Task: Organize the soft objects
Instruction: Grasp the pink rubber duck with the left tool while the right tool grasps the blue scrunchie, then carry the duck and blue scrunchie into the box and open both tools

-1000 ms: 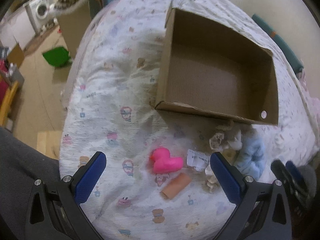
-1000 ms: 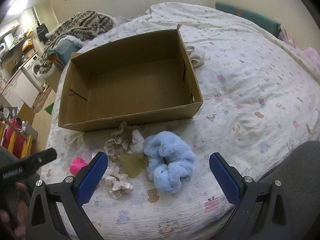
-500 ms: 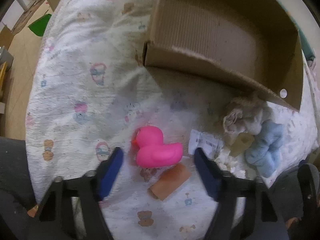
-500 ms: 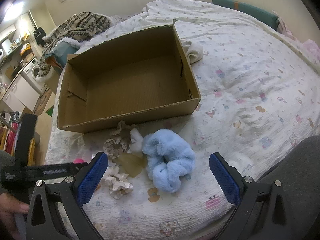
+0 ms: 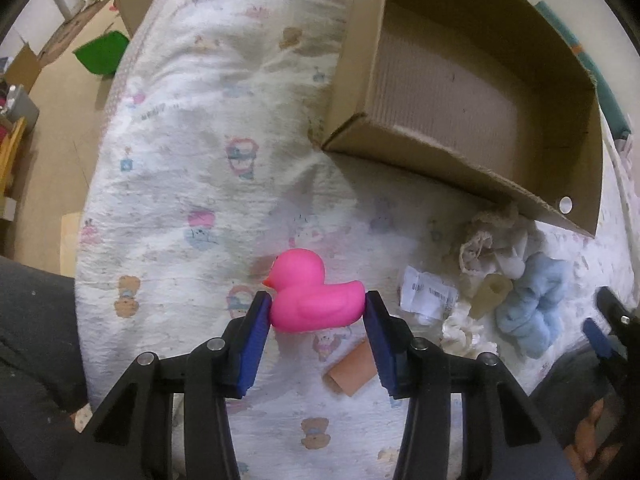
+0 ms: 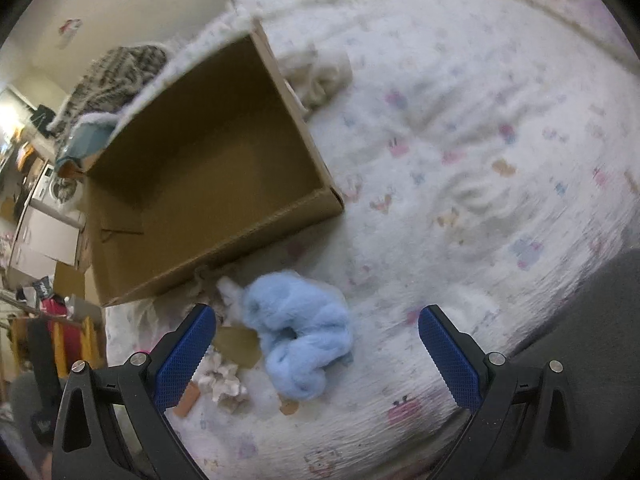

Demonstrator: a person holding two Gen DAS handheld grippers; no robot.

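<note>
**Stock on the bed: duck in hand, box unfilled**

Left tool (image 5: 316, 312): your two blue pads were closed on the pink duck (image 5: 314, 298), one against its chest and one against its tail. The duck sat upright, beak pointing left, above the printed bedsheet (image 5: 192, 152); whether it was touching the sheet could not be told.

Right tool (image 6: 316, 340): your pads stood wide apart with nothing between them, hovering over the blue fluffy scrunchie (image 6: 298, 340). This view was blurred.

Cardboard box (image 5: 472, 92): it lay open-topped on the bed beyond the duck and to its right, and its inside showed only bare corrugated board.

Pile just in front of the box's near wall:
- a beige scrunchie (image 5: 480, 240), touching the box edge, with a white cloth piece (image 5: 512, 256) beside it
- a pale yellow tube (image 5: 490, 294), between the beige scrunchie and the blue one
- a white crumpled scrunchie (image 5: 466, 330), nearest to you
- a white printed label (image 5: 426, 294), lying flat just right of the duck

Tan roll (image 5: 352, 368): it lay on the sheet just below the duck, partly behind your left tool's right pad.

Cream cloth (image 6: 324, 76): it was bunched against the box's far right corner.
</note>
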